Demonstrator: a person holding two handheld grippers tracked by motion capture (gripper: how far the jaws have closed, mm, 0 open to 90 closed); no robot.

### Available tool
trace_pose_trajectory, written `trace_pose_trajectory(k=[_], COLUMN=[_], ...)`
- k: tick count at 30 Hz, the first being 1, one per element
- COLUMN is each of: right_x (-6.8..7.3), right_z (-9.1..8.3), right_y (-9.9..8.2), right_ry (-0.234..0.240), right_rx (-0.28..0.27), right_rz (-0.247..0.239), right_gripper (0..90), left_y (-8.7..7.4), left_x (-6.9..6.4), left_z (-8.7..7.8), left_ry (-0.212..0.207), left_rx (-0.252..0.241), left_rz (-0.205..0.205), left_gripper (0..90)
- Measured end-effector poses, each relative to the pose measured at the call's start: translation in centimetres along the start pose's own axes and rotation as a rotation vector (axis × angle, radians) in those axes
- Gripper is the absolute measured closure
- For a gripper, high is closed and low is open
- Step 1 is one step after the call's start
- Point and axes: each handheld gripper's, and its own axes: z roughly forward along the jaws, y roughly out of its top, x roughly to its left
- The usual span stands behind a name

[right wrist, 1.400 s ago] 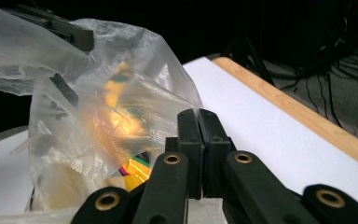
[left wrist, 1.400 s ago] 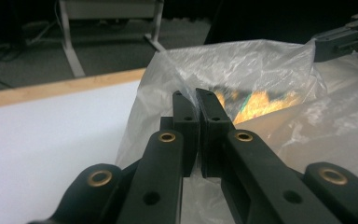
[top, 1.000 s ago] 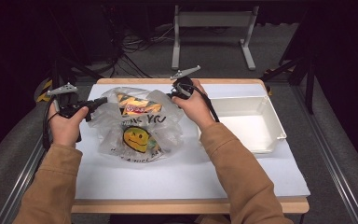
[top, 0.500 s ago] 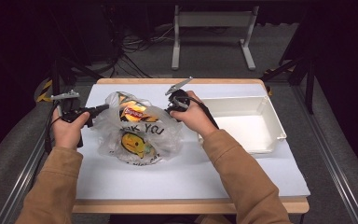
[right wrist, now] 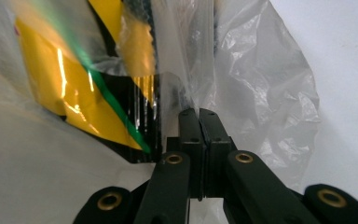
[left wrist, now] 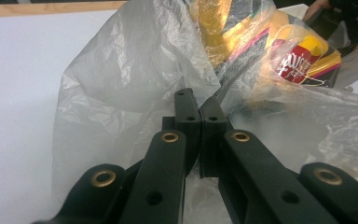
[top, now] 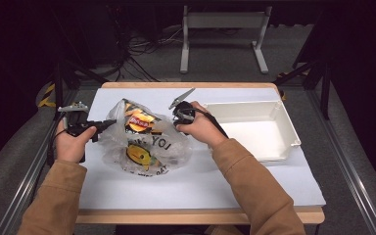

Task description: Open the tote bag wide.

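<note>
Clear plastic bag (top: 144, 144) lay at centre left of the high view on the white mat (top: 200, 181), with a yellow chip packet (top: 138, 120) inside its upper part and a yellow smiley print on its lower half. Left gripper (top: 108, 125) sat at the bag's left edge, held by the left hand (top: 71, 144); in the left gripper view its jaws were closed on a fold of bag film (left wrist: 135, 70), pinched between the pads, chip packet (left wrist: 303, 58) at upper right of that frame. Right gripper (top: 176, 120) sat at the bag's upper right edge, held by the right hand (top: 200, 129); in the right gripper view its jaws were closed tight on a thin strip of bag film (right wrist: 242, 65), yellow packet (right wrist: 70, 84) at left of the frame. White tray (top: 279, 117) stood at right of the high view, just beside the right hand, apart from the bag. Both sleeves were tan.
</note>
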Motion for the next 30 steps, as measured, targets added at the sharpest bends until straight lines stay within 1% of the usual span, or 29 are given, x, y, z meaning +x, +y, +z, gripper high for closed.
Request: trace_pose_trajectory(k=[2, 4, 5, 6, 7, 8, 9, 10, 11, 12, 15, 16, 17, 20, 22, 23, 24, 27, 28, 30], right_x=[0.0, 0.0, 0.1, 0.1, 0.0, 0.0, 0.1, 0.1, 0.2, 0.3, 0.9, 1.0, 1.4, 2.3, 3.0, 3.2, 3.8, 4.7, 5.1, 5.6], right_z=[0.2, 0.1, -0.4, -0.4, -0.6, -0.9, -1.3, -1.6, -2.0, -2.6, -4.7, -5.2, -6.3, -8.0, -8.9, -9.2, -9.9, -10.8, -11.1, -11.3], right_y=[0.0, 0.0, 0.0, 0.0, 0.1, 0.1, 0.1, 0.2, 0.2, 0.3, 0.7, 0.9, 1.1, 1.8, 2.2, 2.4, 2.8, 3.1, 3.3, 3.5], right_ry=[0.006, 0.004, -0.029, -0.029, -0.038, -0.041, -0.044, -0.052, -0.068, -0.083, -0.089, -0.094, -0.106, -0.129, -0.138, -0.145, -0.146, -0.159, -0.157, -0.144], right_rx=[0.012, 0.006, -0.016, -0.016, -0.031, -0.050, -0.081, -0.106, -0.137, -0.157, -0.233, -0.247, -0.276, -0.331, -0.364, -0.373, -0.391, -0.424, -0.438, -0.444], right_rz=[0.000, 0.001, -0.016, -0.016, -0.023, -0.027, -0.033, -0.036, -0.047, -0.058, -0.049, -0.052, -0.059, -0.077, -0.086, -0.095, -0.114, -0.132, -0.139, -0.149], right_gripper=[89.0, 88.3, 81.0, 81.0, 79.6, 77.9, 72.0, 66.5, 65.1, 65.5, 63.4, 62.5, 61.3, 58.5, 55.9, 55.7, 55.5, 55.0, 55.0, 56.2], left_y=[-0.1, -0.3, -0.6, -0.7, -0.9, -1.1, -1.2, -1.2, -1.2, -1.2, -1.1, -0.9, -0.8, -0.4, 0.0, 0.4, 0.6, 1.2, 1.3, 1.6], left_x=[0.1, 0.2, 0.2, 0.2, 0.2, 0.2, 0.1, 0.1, 0.0, -0.1, -0.3, -0.4, -0.5, -0.7, -0.9, -1.1, -1.2, -1.4, -1.4, -1.4], left_z=[0.0, 0.0, 0.1, 0.1, 0.0, -0.2, -0.3, -0.6, -0.9, -1.2, -2.0, -2.3, -2.5, -2.9, -3.1, -3.1, -3.2, -3.2, -3.2, -3.2], left_ry=[-0.011, -0.011, -0.018, -0.023, -0.029, -0.039, -0.047, -0.053, -0.063, -0.069, -0.076, -0.075, -0.076, -0.088, -0.080, -0.078, -0.075, -0.073, -0.070, -0.069], left_rx=[-0.002, 0.006, 0.010, 0.015, 0.016, 0.006, -0.005, -0.017, -0.031, -0.043, -0.076, -0.097, -0.108, -0.151, -0.170, -0.189, -0.199, -0.217, -0.219, -0.231], left_rz=[-0.015, -0.015, -0.019, -0.020, -0.017, -0.016, -0.016, -0.006, -0.016, -0.015, -0.010, -0.002, 0.001, 0.002, 0.010, 0.017, 0.021, 0.020, 0.020, 0.019], left_gripper=[88.9, 89.0, 89.1, 89.1, 89.0, 89.0, 89.0, 88.9, 89.0, 89.0, 89.0, 89.0, 89.0, 89.0, 89.0, 89.0, 89.0, 89.1, 89.1, 89.1])
